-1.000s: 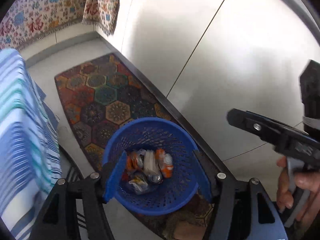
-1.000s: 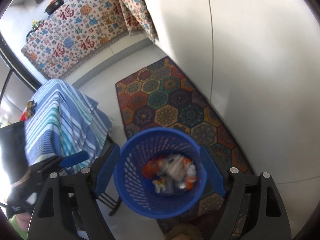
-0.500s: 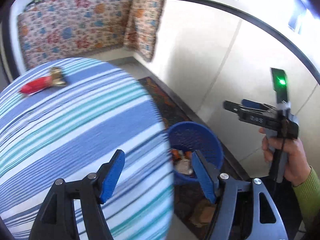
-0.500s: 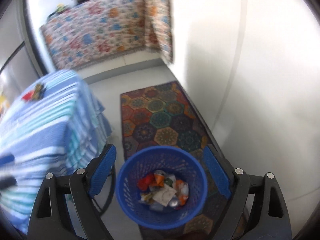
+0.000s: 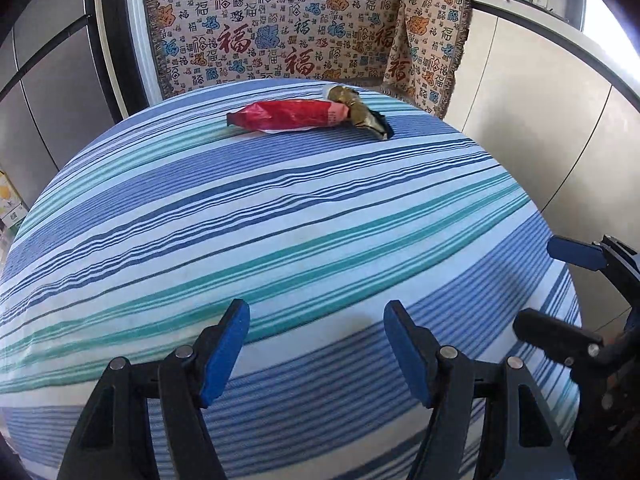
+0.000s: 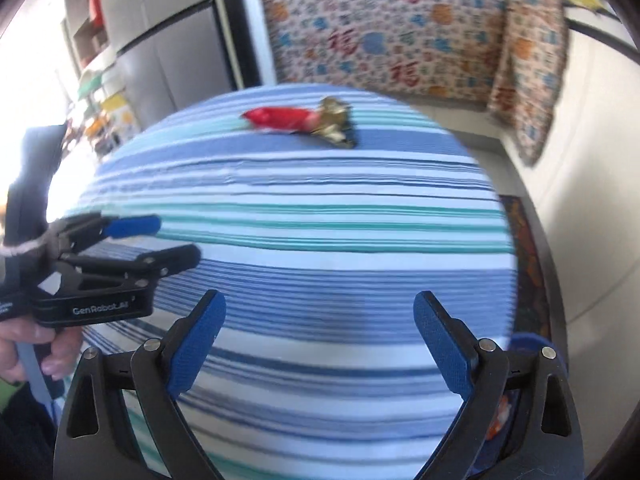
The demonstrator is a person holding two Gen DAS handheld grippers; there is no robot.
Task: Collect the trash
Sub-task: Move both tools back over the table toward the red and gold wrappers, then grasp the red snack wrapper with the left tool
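2 pieces of trash remain: a red wrapper [image 5: 286, 115] touching a gold wrapper [image 5: 362, 112] at the worktop's [image 5: 280, 216] far side. Both claws, left [image 5: 316, 344] and right [image 6: 320, 344], gape empty; the bin [image 6: 528, 342] seems partly filled.

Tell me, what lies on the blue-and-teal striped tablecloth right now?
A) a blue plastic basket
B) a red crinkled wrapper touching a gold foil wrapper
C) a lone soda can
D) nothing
B: the red crinkled wrapper lies at the far side of the blue-and-teal striped tablecloth, its end meeting the gold foil wrapper; nothing else rests there.
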